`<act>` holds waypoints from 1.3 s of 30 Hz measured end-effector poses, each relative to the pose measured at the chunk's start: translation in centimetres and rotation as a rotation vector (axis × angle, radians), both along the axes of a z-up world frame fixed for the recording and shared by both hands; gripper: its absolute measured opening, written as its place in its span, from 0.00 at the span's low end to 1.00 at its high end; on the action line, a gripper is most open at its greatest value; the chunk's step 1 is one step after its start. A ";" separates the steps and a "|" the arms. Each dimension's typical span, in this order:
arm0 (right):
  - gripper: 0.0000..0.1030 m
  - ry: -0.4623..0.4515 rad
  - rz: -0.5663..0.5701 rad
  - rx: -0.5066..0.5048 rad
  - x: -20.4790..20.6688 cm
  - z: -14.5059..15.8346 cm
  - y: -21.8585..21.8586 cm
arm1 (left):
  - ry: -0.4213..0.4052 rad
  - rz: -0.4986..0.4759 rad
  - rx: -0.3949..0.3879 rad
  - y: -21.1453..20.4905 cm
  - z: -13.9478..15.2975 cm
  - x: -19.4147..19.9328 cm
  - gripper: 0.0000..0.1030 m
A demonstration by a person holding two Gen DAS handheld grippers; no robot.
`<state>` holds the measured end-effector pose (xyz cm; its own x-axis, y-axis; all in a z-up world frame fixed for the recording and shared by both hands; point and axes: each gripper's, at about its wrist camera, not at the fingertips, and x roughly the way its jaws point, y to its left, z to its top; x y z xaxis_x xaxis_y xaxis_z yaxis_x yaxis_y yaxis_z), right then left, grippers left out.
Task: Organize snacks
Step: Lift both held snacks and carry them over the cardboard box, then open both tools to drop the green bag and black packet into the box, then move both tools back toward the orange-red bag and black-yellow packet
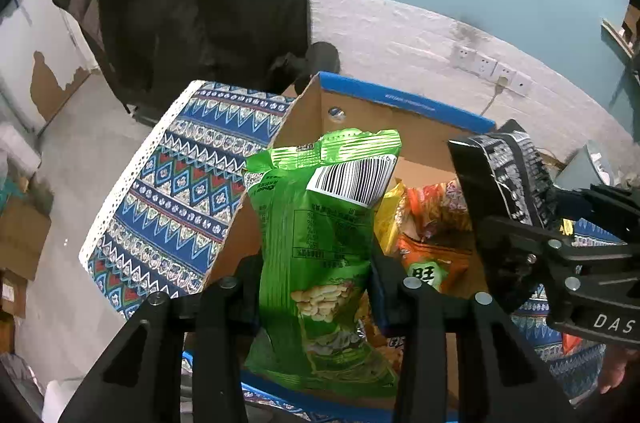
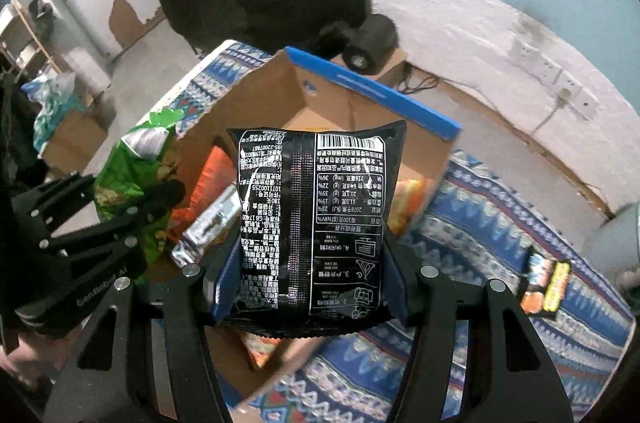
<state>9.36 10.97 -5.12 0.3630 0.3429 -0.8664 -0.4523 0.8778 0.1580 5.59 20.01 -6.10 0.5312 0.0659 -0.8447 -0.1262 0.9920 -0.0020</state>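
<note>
My left gripper [image 1: 316,287] is shut on a green snack bag [image 1: 320,243] and holds it upright over the near edge of an open cardboard box [image 1: 400,119] with a blue rim. My right gripper [image 2: 310,271] is shut on a black snack packet [image 2: 312,215] and holds it above the same box [image 2: 360,83]. Each gripper shows in the other's view: the right one with the black packet [image 1: 504,175] at the right, the left one with the green bag [image 2: 132,175] at the left. Orange snack bags [image 1: 436,215] and a silver packet [image 2: 208,219] lie inside the box.
The box stands on a table with a blue patterned cloth [image 1: 172,191]. A black and yellow packet [image 2: 546,283] lies on the cloth at the right. A black cylinder [image 2: 370,41] stands behind the box. A wall with sockets [image 2: 560,83] runs behind.
</note>
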 end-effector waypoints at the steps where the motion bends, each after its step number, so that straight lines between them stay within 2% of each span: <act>1: 0.60 0.008 0.006 0.010 0.2 -0.2 0.2 | 0.009 0.006 0.011 0.0 -0.1 0.0 0.41; 5: 0.66 0.016 0.011 0.014 0.3 -0.5 0.5 | 0.026 0.008 0.035 -0.1 -0.3 0.0 0.52; 6: 0.68 0.012 0.007 0.010 0.2 -0.5 0.3 | 0.023 0.009 0.038 -0.2 -0.2 0.0 0.58; 9: 0.70 0.007 0.003 0.011 -0.1 -0.2 -0.3 | -0.002 0.009 0.043 -0.6 0.5 -0.2 0.65; 16: 0.74 0.012 -0.064 0.001 -1.4 0.6 -3.9 | -0.023 -0.057 0.002 -3.4 1.7 -0.8 0.66; 30: 0.74 0.052 -0.282 -0.042 -6.4 0.5 -15.8 | -0.032 -0.316 0.051 -14.4 1.8 -2.8 0.69; 39: 0.75 0.121 -0.454 -0.033 -10.2 -1.8 -24.2 | -0.018 -0.441 0.086 -20.7 0.4 -3.9 0.71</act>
<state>-0.87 -13.26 -6.91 0.3657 0.1444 -0.9195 -0.0014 0.9880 0.1546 1.67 -0.74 -5.70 0.5388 -0.1009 -0.8364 0.3084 0.9475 0.0843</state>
